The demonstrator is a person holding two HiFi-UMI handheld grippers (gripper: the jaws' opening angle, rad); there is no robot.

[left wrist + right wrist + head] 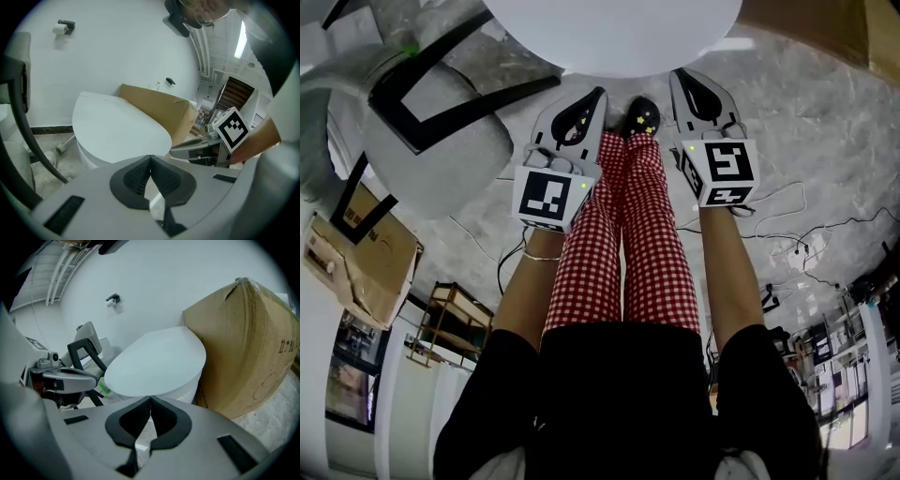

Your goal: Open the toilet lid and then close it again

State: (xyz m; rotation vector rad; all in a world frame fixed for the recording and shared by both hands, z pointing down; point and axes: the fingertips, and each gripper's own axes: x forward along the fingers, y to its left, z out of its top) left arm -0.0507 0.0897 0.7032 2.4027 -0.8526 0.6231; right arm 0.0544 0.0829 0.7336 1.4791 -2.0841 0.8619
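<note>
Toilet lid [614,33] down, 12 o'clock. Left gripper [599,92], right gripper [679,75] both closed, empty, near lid rim.

Colours: white toilet lid [614,33], brown cardboard box [243,343]
Trousers [628,244] red-white check; left gripper [596,94] and right gripper [679,77] grey, black pads [136,180], black-white marker cubes [551,199]; floor [825,122] mottled grey

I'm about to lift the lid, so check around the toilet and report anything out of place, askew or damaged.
The large brown cardboard box stands close beside the closed white oval toilet lid, odd for that spot; whether they touch is unclear. The lid sits shut and looks undamaged; nothing spilled.
</note>
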